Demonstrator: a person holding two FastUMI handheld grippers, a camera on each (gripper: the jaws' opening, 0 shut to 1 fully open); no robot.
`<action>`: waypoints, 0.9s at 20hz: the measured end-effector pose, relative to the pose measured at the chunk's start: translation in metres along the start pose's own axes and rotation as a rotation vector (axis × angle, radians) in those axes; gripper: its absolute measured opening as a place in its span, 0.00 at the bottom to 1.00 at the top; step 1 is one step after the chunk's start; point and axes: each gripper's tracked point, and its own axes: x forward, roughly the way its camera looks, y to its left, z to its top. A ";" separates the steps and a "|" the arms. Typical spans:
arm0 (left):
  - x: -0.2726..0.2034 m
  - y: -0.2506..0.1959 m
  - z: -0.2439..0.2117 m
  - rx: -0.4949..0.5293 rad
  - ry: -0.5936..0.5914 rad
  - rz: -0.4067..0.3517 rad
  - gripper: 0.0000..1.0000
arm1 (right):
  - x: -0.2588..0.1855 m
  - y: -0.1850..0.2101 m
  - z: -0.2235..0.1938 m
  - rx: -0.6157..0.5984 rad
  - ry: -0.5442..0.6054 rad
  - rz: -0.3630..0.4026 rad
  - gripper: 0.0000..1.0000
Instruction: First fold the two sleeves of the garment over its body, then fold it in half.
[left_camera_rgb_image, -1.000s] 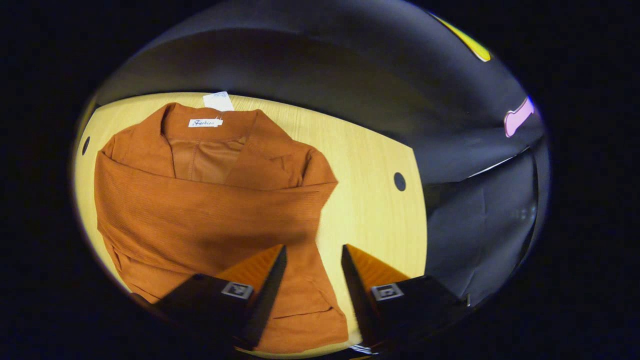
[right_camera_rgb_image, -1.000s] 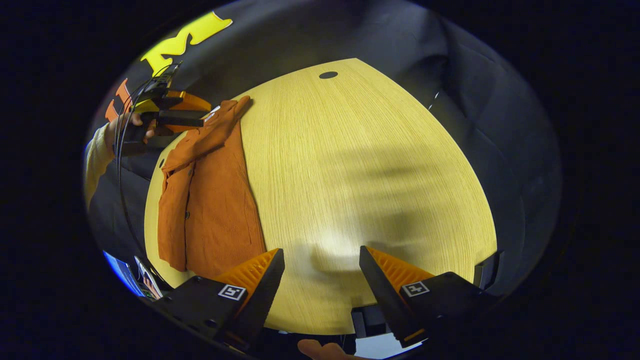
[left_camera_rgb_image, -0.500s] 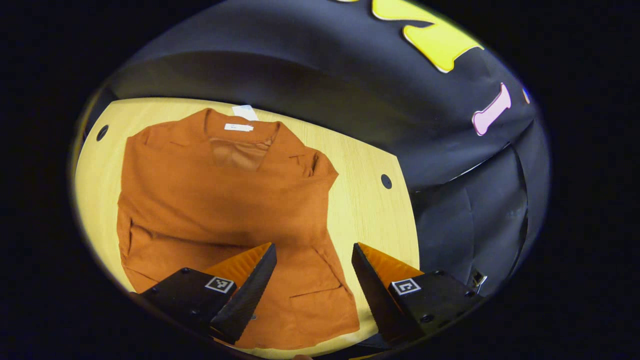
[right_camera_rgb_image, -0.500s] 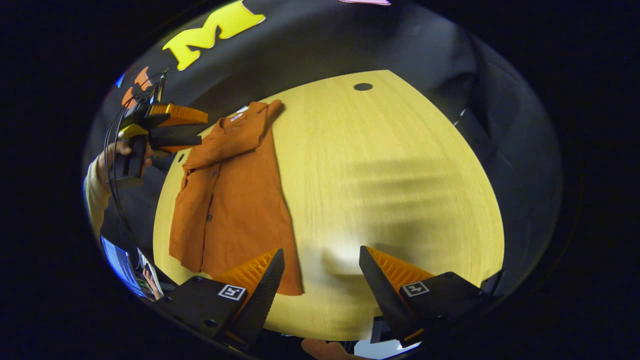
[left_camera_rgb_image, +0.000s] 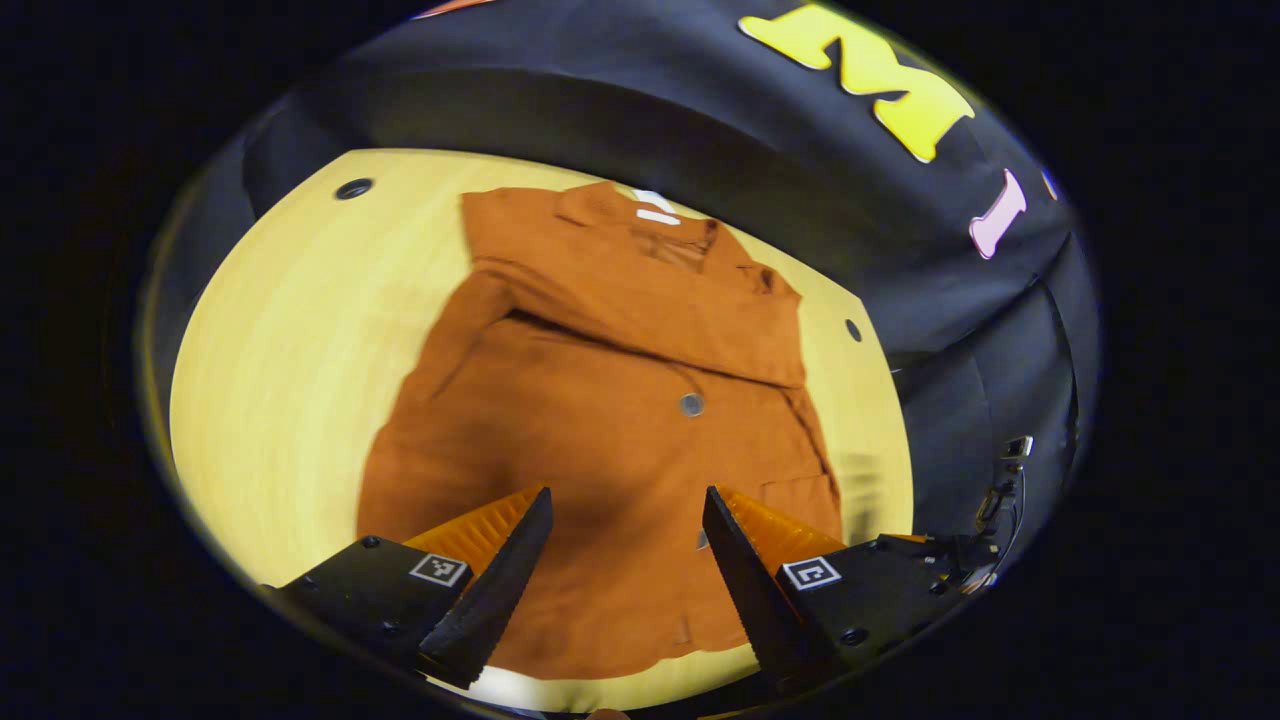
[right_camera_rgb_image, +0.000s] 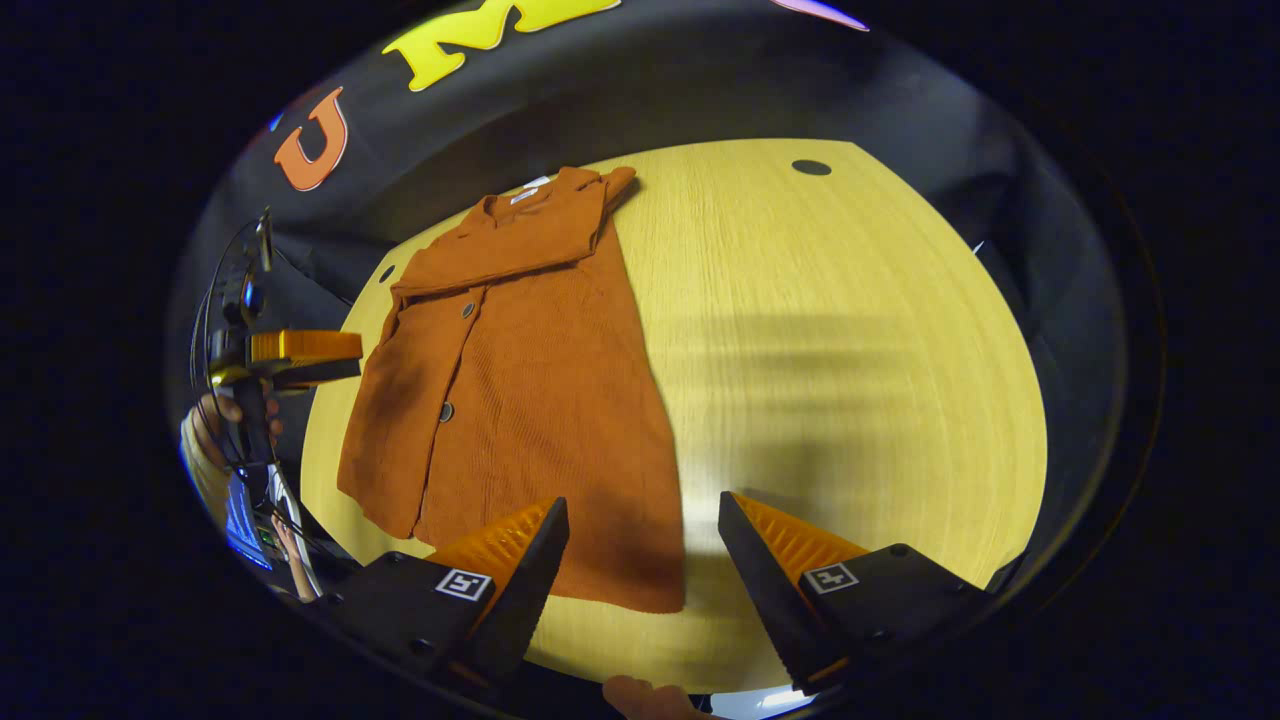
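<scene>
The rust-orange jacket (left_camera_rgb_image: 610, 400) lies flat on the light wooden tabletop (left_camera_rgb_image: 290, 340), both sleeves folded across its chest, collar toward the booth wall. The left gripper (left_camera_rgb_image: 625, 560) hovers above its hem, fingers wide and holding nothing. The right gripper (right_camera_rgb_image: 640, 570), also spread wide and unladen, hovers over the hem's corner and bare tabletop beside it.

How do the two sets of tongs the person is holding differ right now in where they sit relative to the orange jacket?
The left tongs hover over the rust-orange ribbed jacket, its lower front showing between their fingers. The right tongs hang near the jacket's hem corner, with mostly bare pale wooden table between theirs. Seen from the right gripper view, the left tongs are off the table's edge beside the jacket. Both are open and hold nothing.
</scene>
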 end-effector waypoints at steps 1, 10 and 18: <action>-0.008 0.020 -0.005 -0.019 -0.006 0.018 0.98 | 0.005 0.002 -0.003 0.007 0.017 0.006 0.96; -0.055 0.118 -0.077 -0.217 0.215 -0.013 0.99 | 0.008 -0.015 -0.035 0.113 0.212 0.103 0.96; -0.075 0.112 -0.104 -0.270 0.480 -0.313 0.99 | -0.002 -0.016 -0.058 0.251 0.428 0.311 0.94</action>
